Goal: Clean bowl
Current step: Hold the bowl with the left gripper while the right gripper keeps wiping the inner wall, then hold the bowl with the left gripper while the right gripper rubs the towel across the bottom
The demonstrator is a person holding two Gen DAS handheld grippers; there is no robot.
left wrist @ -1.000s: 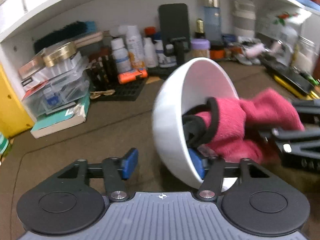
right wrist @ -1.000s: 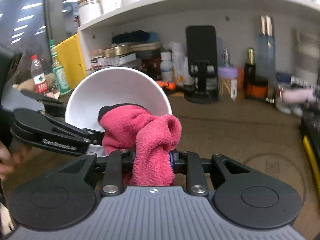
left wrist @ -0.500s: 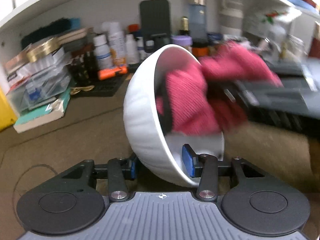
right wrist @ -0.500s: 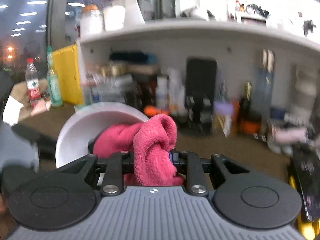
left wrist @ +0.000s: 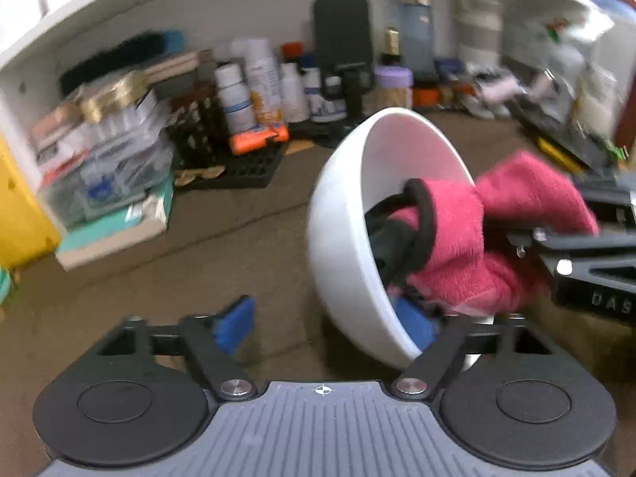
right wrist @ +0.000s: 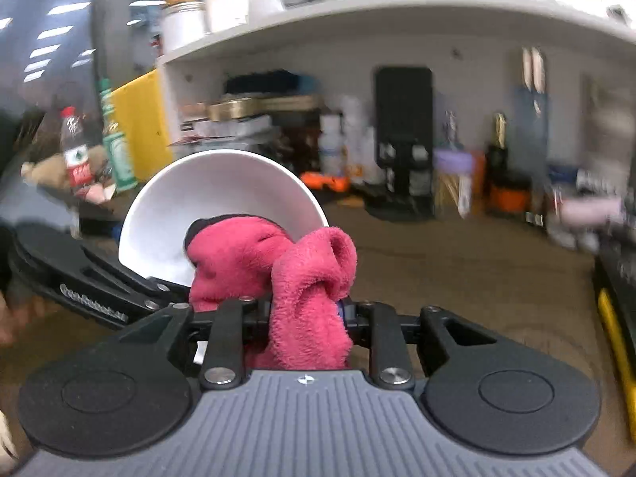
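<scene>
Tilting on its side, the white bowl (left wrist: 349,234) sits above the brown table (left wrist: 198,246) with its mouth facing the right gripper (right wrist: 304,312) and its rounded bottom turned away toward the clutter under the shelf (right wrist: 357,12). In the left wrist view the opening faces right and slightly up; the axis through rim and base runs roughly level.

Left gripper (left wrist: 326,322): jaws stand wide apart. The right blue pad (left wrist: 413,324) lies inside the bowl at the lower rim; the left blue pad (left wrist: 234,324) is well clear of the outer wall. Whether the bowl is gripped or merely propped cannot be told.

Right gripper: jaws drawn close together, pinching a pink cloth (right wrist: 306,290) between them. The cloth bunches forward into the bowl, and its black-edged end (left wrist: 423,218) presses against the inner wall low in the hollow.

Background: bottles (left wrist: 254,87) and a black phone stand (left wrist: 342,51) line the back wall, blurred.
</scene>
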